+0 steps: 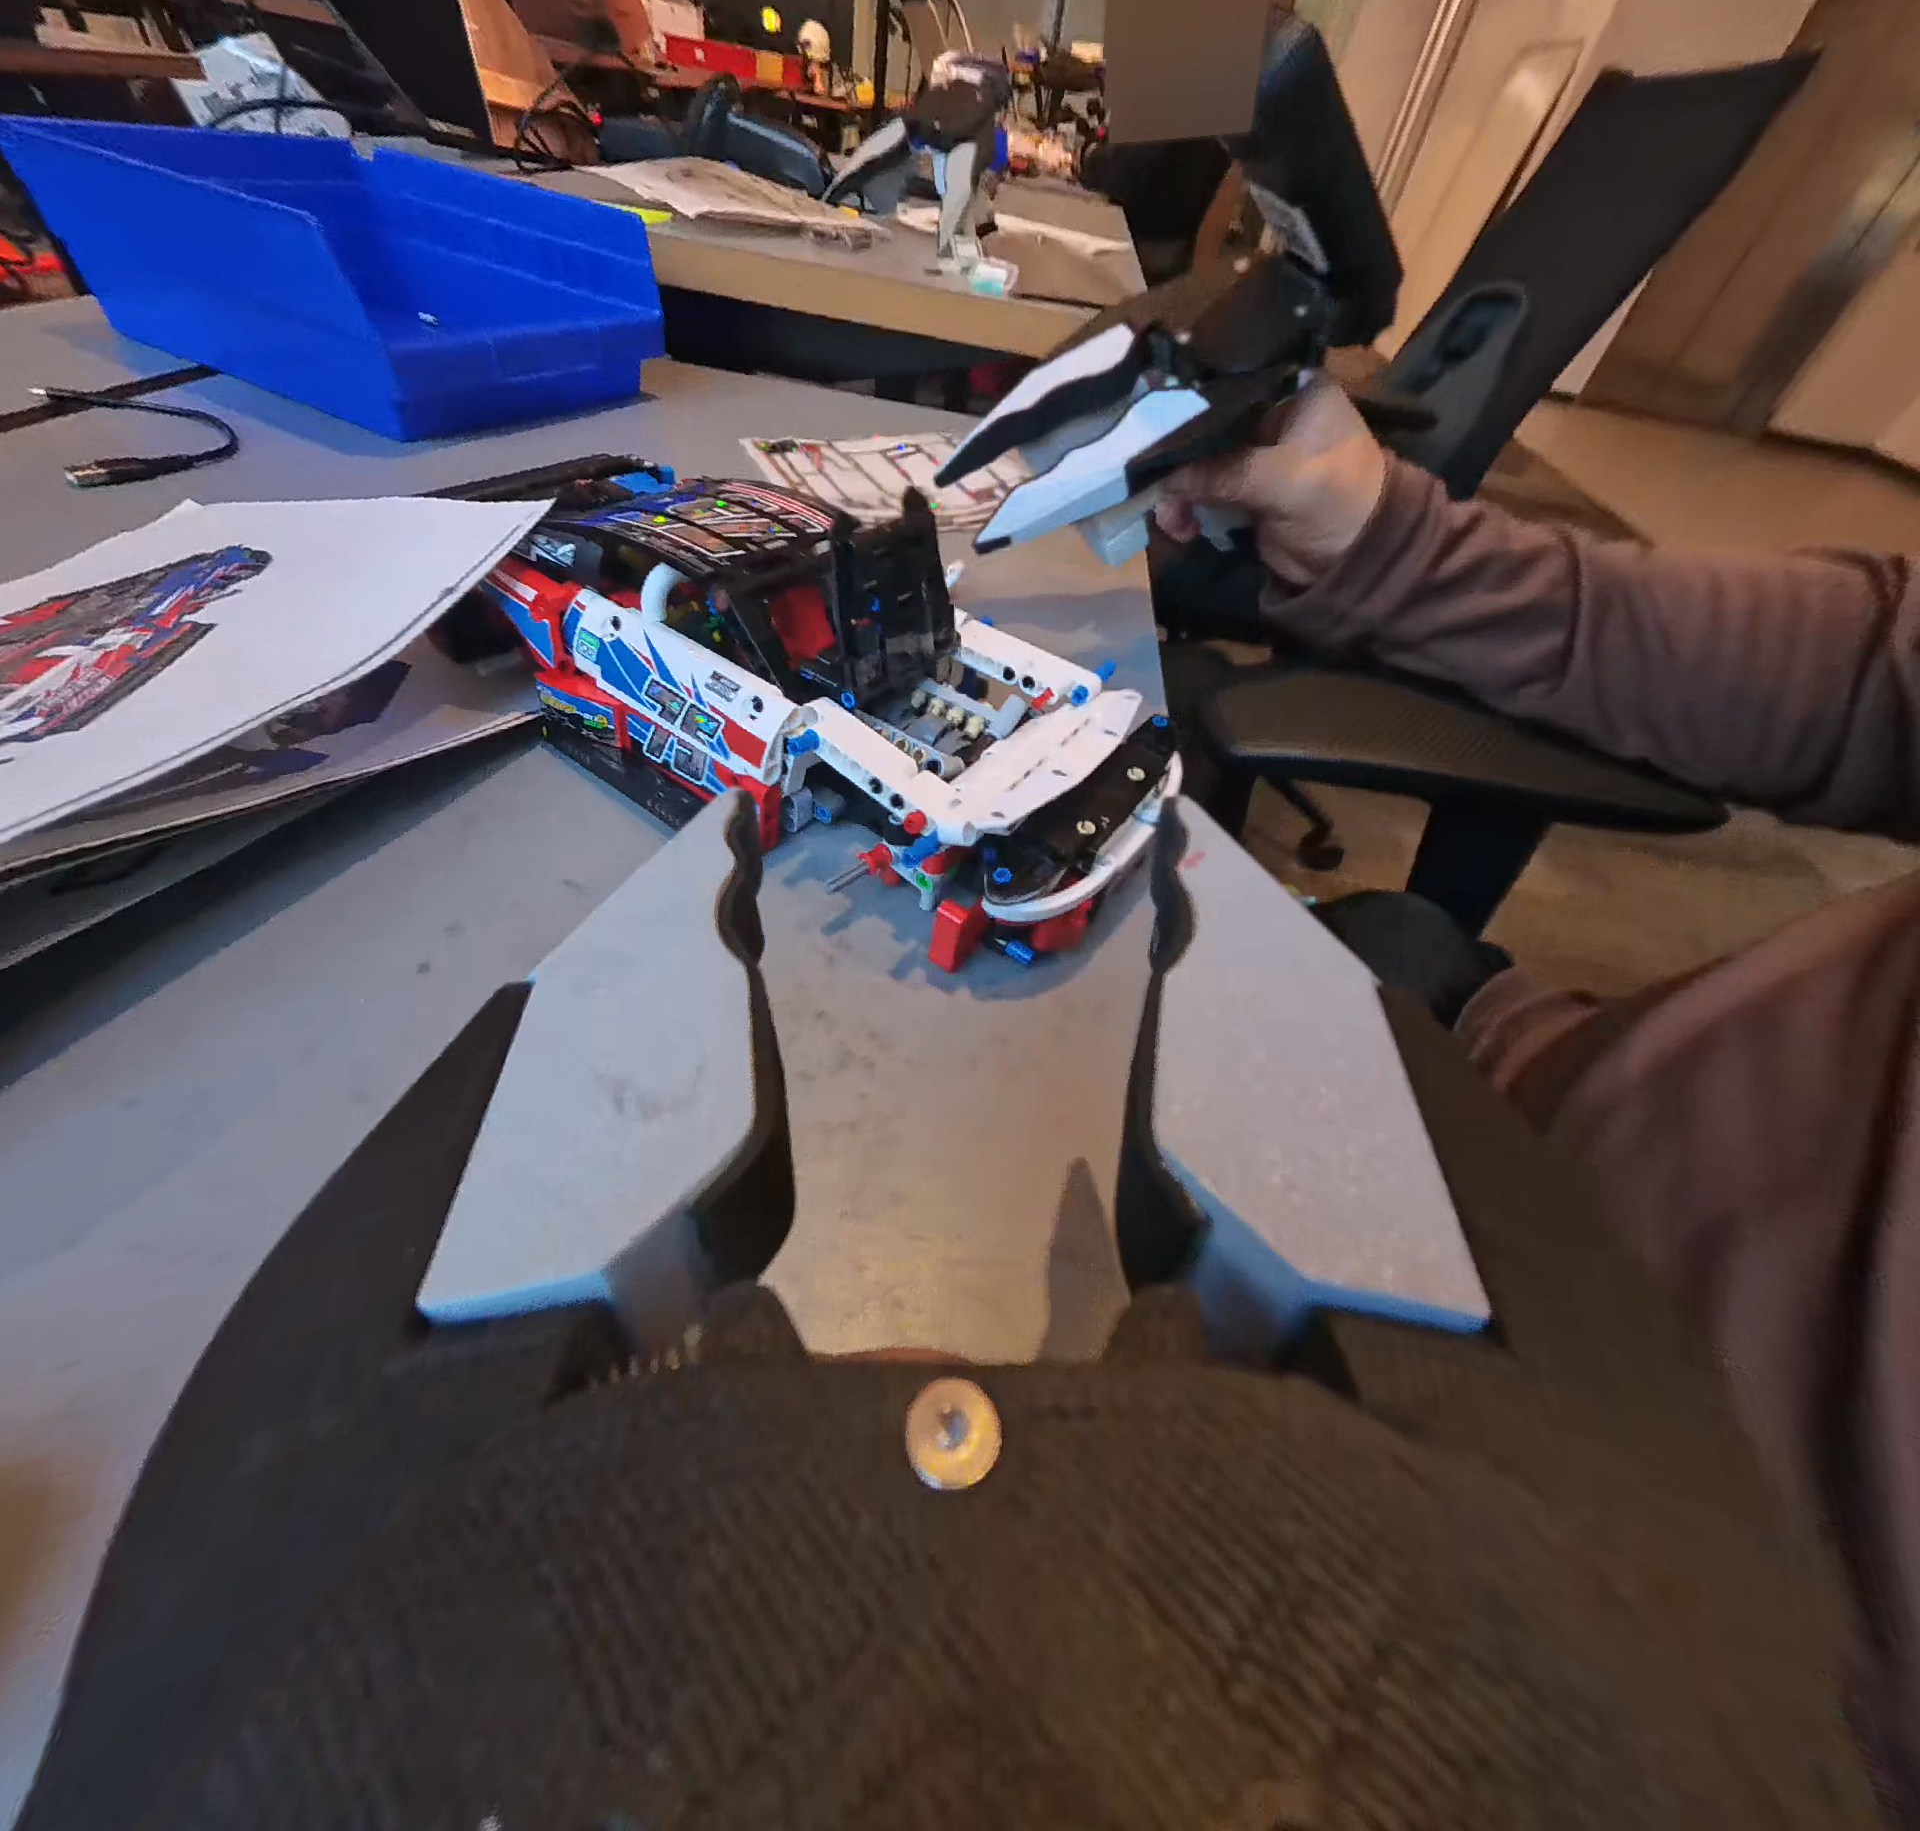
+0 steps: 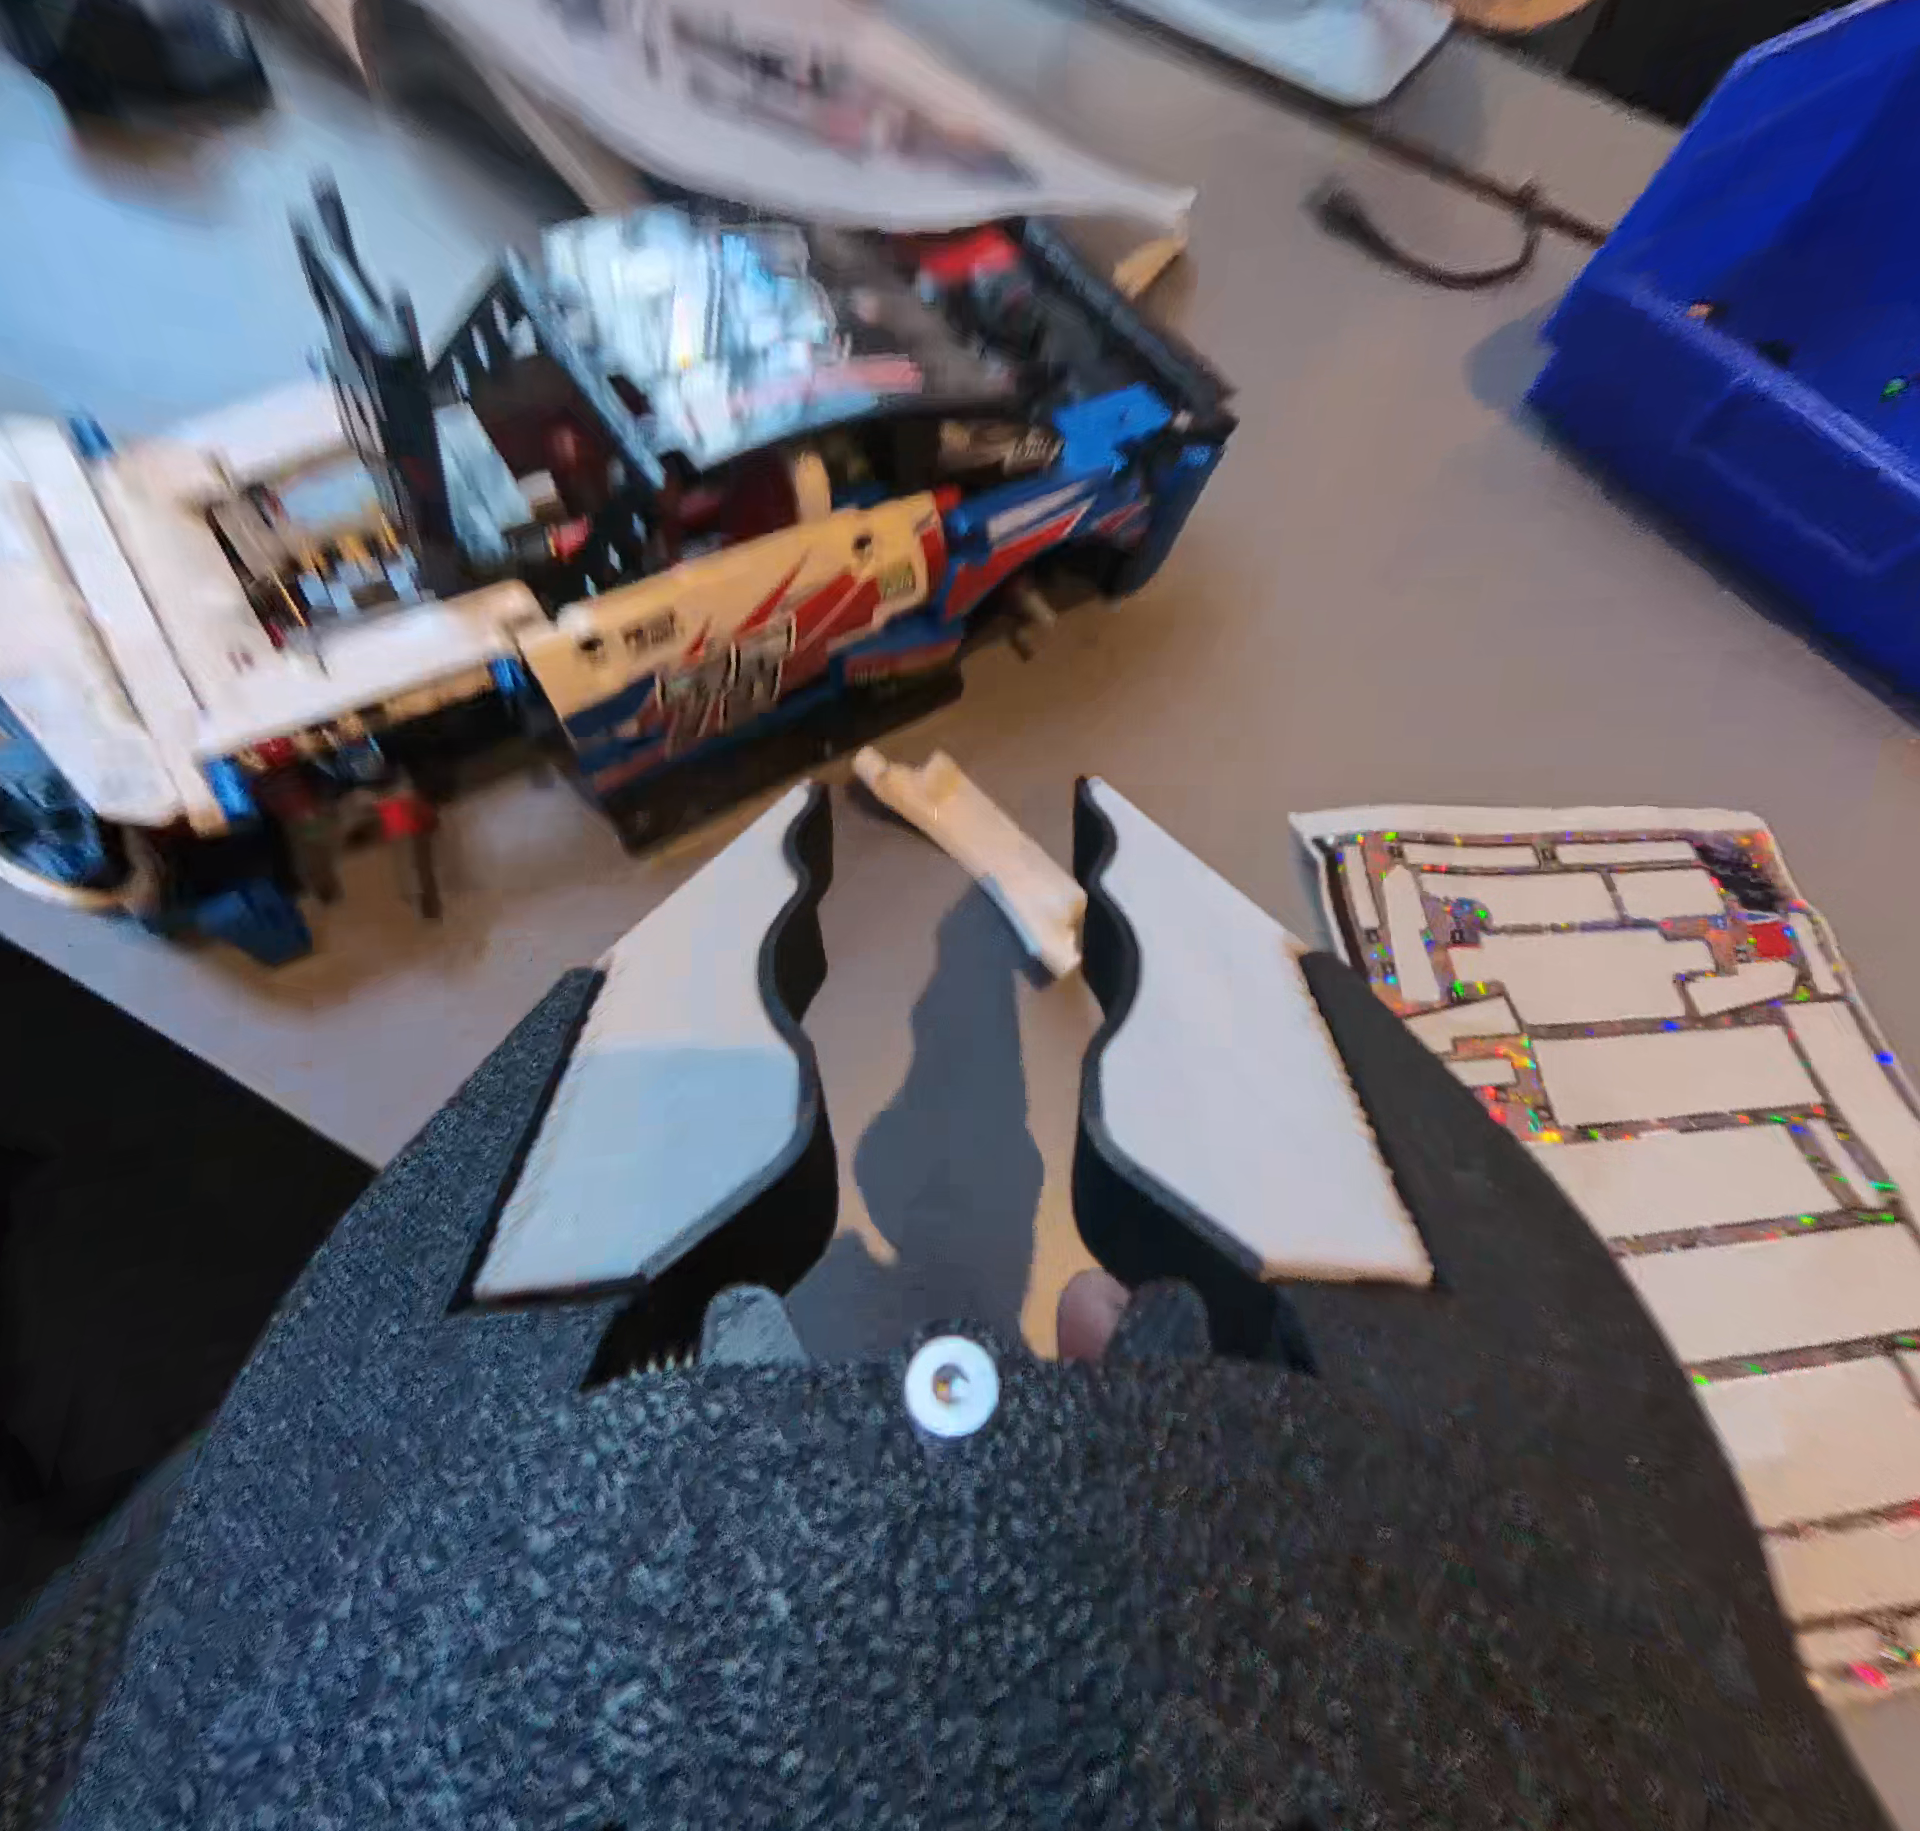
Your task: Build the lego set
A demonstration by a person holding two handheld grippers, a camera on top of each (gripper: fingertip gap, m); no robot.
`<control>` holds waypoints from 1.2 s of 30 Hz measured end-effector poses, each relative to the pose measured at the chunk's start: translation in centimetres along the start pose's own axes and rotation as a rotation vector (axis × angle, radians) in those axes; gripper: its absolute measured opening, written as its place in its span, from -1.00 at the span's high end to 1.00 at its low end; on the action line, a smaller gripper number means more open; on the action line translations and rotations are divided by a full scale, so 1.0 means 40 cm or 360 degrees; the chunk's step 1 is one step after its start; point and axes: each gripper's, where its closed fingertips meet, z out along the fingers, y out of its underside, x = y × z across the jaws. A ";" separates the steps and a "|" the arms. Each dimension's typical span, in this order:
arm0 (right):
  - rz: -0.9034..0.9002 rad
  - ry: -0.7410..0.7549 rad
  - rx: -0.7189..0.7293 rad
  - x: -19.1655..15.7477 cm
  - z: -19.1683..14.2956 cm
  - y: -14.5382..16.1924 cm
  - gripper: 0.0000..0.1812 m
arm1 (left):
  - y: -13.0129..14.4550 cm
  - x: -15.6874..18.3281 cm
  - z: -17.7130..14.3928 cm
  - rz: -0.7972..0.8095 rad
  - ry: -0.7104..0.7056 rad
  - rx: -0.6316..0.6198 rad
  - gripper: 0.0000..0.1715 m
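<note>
On the grey table (image 1: 312,1002), the lego car (image 1: 831,701) points toward the table's edge.

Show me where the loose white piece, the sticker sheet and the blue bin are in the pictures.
loose white piece (image 2: 971,862): right wrist view, middle of its long body.
sticker sheet (image 2: 1662,1075): right wrist view, a blank white area near its centre.
blue bin (image 1: 343,264): left wrist view, its inner side wall.

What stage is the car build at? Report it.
Done: the car has its body, roof and stickers on. In hand: nothing; the left gripper and right gripper are open, the right above a loose white piece. Left: the open front and that piece.
</note>
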 end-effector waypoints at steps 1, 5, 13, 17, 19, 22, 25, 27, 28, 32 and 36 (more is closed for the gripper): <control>-0.0077 0.0002 -0.0091 -0.007 0.010 0.022 0.49 | 0.004 0.005 0.003 0.0034 -0.0004 -0.0016 0.16; -0.0251 0.0079 -0.0352 0.011 0.063 0.079 0.48 | 0.000 0.016 0.000 0.0069 0.0021 0.0004 0.14; -0.0445 0.0636 -0.0172 0.145 0.089 -0.046 0.51 | -0.049 -0.034 -0.035 0.0225 -0.0243 0.0238 -0.19; -0.0216 0.0538 0.0049 0.083 0.062 -0.091 0.06 | -0.068 -0.066 -0.065 0.0366 -0.0473 0.0321 0.15; -0.0157 0.0386 0.0101 0.032 0.058 -0.095 0.03 | -0.070 -0.061 -0.067 0.0411 -0.0490 0.0335 0.30; -0.0114 0.0266 0.0109 -0.012 0.054 -0.086 -0.21 | -0.070 -0.075 -0.068 0.0374 -0.0528 0.0334 0.41; -0.0066 0.0161 0.0065 -0.042 0.061 -0.071 0.04 | -0.062 -0.106 -0.067 0.0252 -0.0576 0.0286 0.16; -0.0050 0.0140 0.0082 -0.047 0.063 -0.078 0.24 | -0.059 -0.115 -0.067 0.0228 -0.0600 0.0270 0.17; -0.0061 0.0110 0.0086 -0.055 0.064 -0.082 0.41 | -0.059 -0.112 -0.067 0.0247 -0.0602 0.0269 0.22; -0.0021 0.0119 -0.0001 -0.054 0.082 -0.070 0.08 | -0.058 -0.119 -0.074 0.0268 -0.0648 0.0256 0.25; -0.0133 -0.0006 -0.0147 -0.090 0.060 -0.047 0.99 | -0.047 -0.103 -0.051 0.0340 -0.0615 0.0166 0.10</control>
